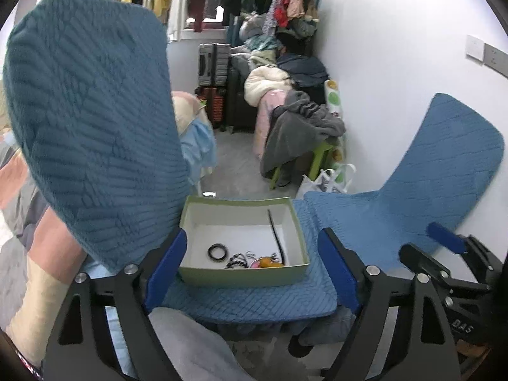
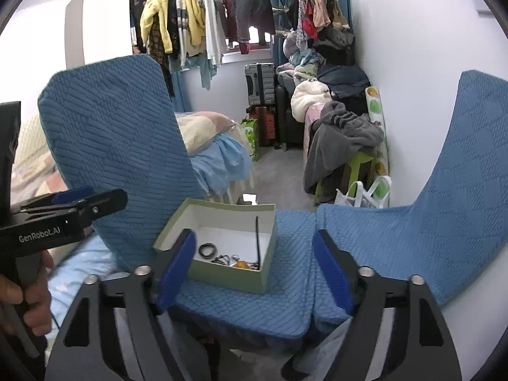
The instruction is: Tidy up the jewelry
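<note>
1. The left gripper [image 1: 252, 268] sits at the bottom of the left wrist view with its blue fingers [image 1: 166, 268] spread wide and nothing between them; the open box shows in the gap beyond them.
2. The right gripper [image 2: 254, 268] sits likewise at the bottom of the right wrist view, blue fingers [image 2: 331, 273] wide apart and holding nothing.
3. A pale green cardboard box [image 1: 295, 222] with a white inside stands lidless on a blue quilted seat cushion [image 1: 254, 301], in the lower centre of both views.
4. In the box, toward its near wall, lie the jewelry pieces: a black ring-shaped band [image 1: 217, 251], a black-and-white patterned hair tie [image 1: 236, 260], an orange piece [image 1: 268, 262] and a thin black stick [image 1: 276, 235] leaning up toward the far wall.
5. A blue quilted seat back [image 1: 95, 127] fills the left of the frame, and a second one [image 1: 444, 165] rises at the right against the white wall.
6. In the right wrist view the other gripper shows at the left edge, held by a hand [image 2: 19, 292].
7. Behind, upper centre of the frame, clothes [image 2: 190, 25] hang on a rail, with suitcases [image 2: 260, 85] below.
</note>
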`<state>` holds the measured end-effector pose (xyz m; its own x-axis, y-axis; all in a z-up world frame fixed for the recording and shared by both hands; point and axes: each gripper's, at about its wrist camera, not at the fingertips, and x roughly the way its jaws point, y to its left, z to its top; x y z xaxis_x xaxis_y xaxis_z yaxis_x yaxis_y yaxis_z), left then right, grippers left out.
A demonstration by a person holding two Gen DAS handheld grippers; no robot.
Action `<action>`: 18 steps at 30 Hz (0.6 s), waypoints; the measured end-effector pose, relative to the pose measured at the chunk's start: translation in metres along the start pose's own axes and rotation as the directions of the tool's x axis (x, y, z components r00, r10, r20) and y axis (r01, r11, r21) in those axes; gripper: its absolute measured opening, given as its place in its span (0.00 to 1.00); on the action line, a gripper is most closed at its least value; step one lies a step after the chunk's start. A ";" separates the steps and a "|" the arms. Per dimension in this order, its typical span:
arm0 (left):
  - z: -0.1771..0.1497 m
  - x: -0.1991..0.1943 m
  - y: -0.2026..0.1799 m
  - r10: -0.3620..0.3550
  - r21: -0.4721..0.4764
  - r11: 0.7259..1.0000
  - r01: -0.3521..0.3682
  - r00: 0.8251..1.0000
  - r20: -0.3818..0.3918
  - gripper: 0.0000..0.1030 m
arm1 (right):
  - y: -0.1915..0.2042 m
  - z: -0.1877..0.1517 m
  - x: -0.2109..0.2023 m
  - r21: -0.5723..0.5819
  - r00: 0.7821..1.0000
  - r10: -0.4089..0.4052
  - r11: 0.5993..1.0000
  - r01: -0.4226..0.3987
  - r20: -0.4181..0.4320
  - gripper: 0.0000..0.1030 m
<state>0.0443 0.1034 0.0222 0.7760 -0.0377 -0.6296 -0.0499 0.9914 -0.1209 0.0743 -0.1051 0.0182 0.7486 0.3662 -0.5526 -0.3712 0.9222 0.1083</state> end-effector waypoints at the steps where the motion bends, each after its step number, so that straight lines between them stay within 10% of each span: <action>1: -0.002 0.001 0.001 0.005 -0.009 1.000 -0.005 1.000 -0.002 0.83 | 0.000 -0.002 0.001 -0.005 1.000 -0.004 1.000 0.004 -0.002 0.89; 18: -0.023 0.014 -0.004 0.030 -0.022 0.999 -0.031 1.000 -0.007 0.83 | -0.020 -0.033 0.023 0.060 0.997 -0.046 0.997 0.050 -0.063 0.99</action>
<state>0.0408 0.0959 -0.0032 0.7699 -0.0083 -0.6381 -0.0874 0.9891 -0.1183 0.0811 -0.1190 -0.0238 0.7291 0.3145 -0.6079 -0.2998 0.9452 0.1294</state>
